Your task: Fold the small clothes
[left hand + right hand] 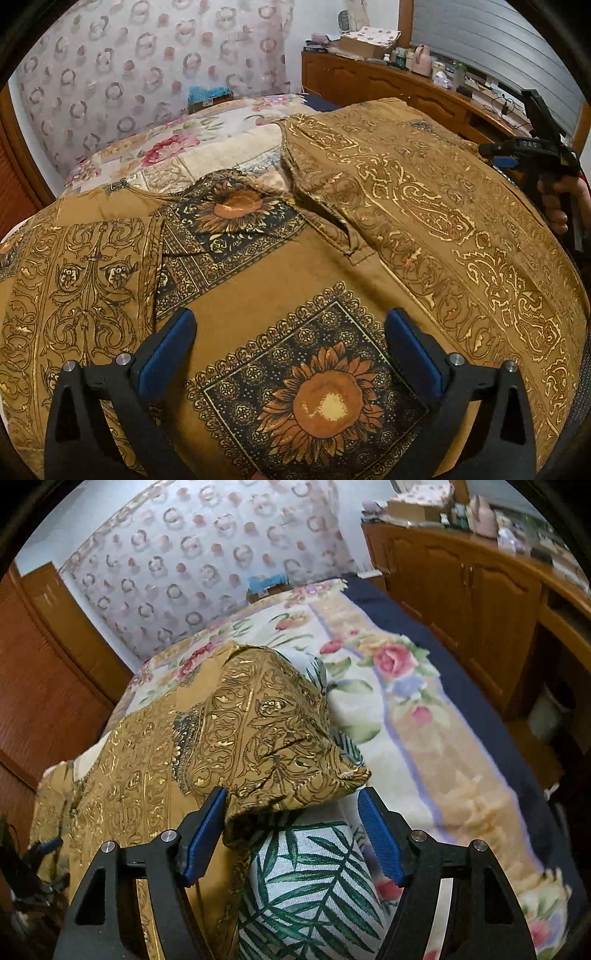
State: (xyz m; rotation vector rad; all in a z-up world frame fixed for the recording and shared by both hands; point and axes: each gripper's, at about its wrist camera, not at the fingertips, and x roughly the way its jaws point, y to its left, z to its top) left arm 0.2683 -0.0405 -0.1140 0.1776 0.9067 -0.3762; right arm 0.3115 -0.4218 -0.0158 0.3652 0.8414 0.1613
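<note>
Both grippers stood spread: the left gripper (291, 325) over the mustard-brown sunflower-print garment (332, 229), the right gripper (295, 805) around its lifted lower-centre corner; pinching there squarely seemed wise.

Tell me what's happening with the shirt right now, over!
Left gripper open above the sunflower print. Right gripper open around the golden-brown shirt's bunched corner, not clamped. Shirt spread on the floral bedspread, still unfolded. Leaf-print cushion under the corner.

A mustard-brown garment (332, 258) printed with gold scrollwork and black-bordered orange sunflower squares. The bedspread (406, 686) is cream with pink roses. A white cushion (310, 886) bears green palm leaves. Gripper pads (166, 354) are blue.
</note>
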